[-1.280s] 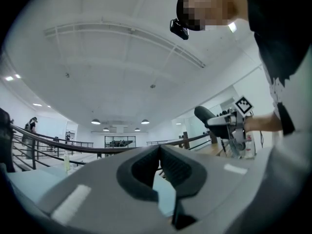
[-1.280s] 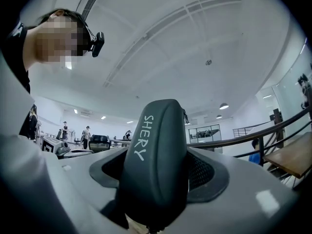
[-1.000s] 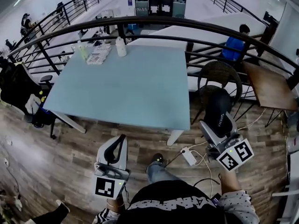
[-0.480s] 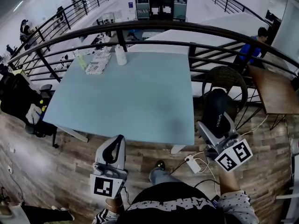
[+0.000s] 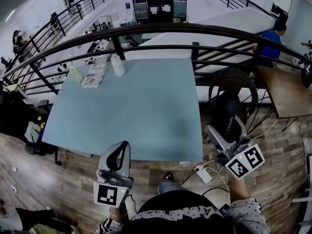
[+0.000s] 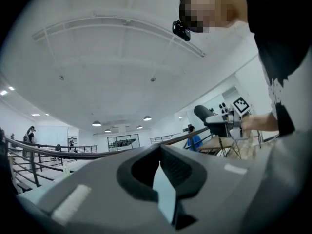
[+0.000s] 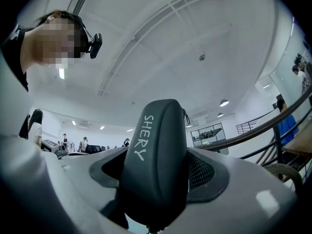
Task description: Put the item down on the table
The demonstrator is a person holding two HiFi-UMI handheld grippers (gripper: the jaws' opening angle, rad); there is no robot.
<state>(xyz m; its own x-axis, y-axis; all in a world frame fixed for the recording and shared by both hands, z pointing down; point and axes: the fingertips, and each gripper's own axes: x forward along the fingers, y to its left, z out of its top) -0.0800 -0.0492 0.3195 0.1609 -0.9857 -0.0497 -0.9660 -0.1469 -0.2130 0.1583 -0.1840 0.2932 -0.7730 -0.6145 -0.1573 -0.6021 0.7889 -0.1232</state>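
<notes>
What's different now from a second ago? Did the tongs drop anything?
The person moved closer, so the table now sits nearer, its front edge up by both tongs. Nothing was grabbed or dropped. The right tongs still clamp the dark case, and the left tongs stay shut and empty.

Surface (image 5: 146, 106), pale blue: 1.
Bottles, at its 11 o'clock corner: 2, namely white bottle (image 5: 117, 65) and yellow-green bottle (image 5: 75, 74).
Printed packet (image 5: 92, 75), between them: 1.
Grippers: 2, namely left gripper (image 5: 122, 150) and right gripper (image 5: 222, 130).
Dark case (image 5: 227, 113): 1.
Wicker chair (image 5: 234, 82), at 2 o'clock: 1.
</notes>
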